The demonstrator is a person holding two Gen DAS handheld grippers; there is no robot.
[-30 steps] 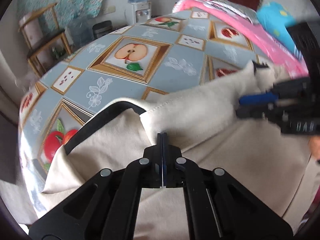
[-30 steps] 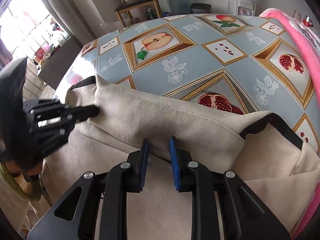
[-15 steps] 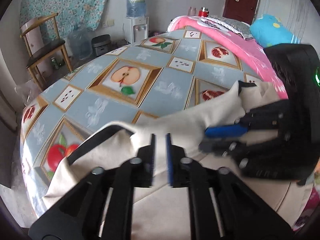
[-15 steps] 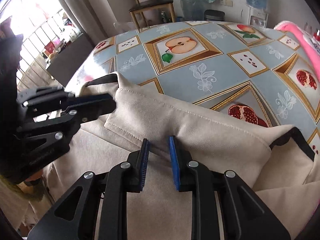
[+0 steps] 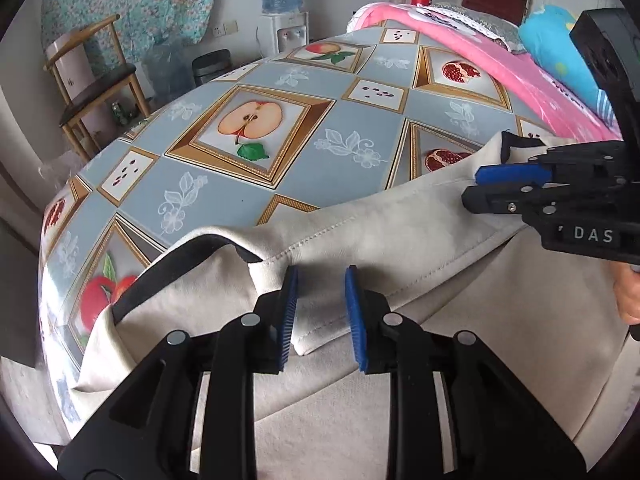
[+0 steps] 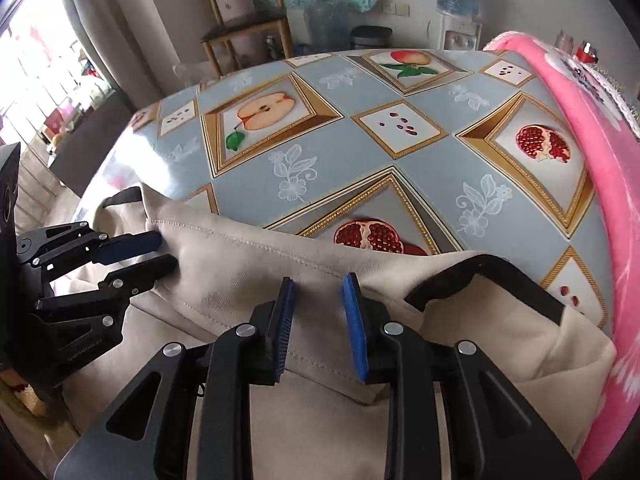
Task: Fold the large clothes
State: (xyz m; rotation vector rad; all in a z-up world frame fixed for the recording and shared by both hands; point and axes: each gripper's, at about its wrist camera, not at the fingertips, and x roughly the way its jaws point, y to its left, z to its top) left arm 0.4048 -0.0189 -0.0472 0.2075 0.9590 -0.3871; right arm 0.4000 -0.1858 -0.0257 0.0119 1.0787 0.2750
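Note:
A large beige garment point(image 5: 400, 240) with black trim point(image 5: 168, 268) lies folded over at the near edge of the fruit-patterned tablecloth point(image 5: 360, 160). My left gripper point(image 5: 320, 280) hangs over the folded hem near its left corner. Its jaws are opening, the hem lies loose between them, and the pads do not press it. My right gripper point(image 6: 319, 284) sits over the same hem point(image 6: 248, 256) further right, jaws also opening with the cloth slack between them. Each gripper shows in the other's view: the right gripper point(image 5: 480, 188) and the left gripper point(image 6: 160, 252).
A pink blanket point(image 5: 500, 64) and a blue pillow point(image 5: 556, 44) lie along the table's right side. Beyond the far edge stand a wooden chair point(image 5: 92, 92), a dark bin point(image 5: 212, 68) and a water dispenser point(image 5: 282, 20). The table drops off at the left point(image 5: 48, 248).
The left gripper, shut on the hem a second ago, has opened and let it go. The right jaws have widened a little. The folded hem now rests on the garment.

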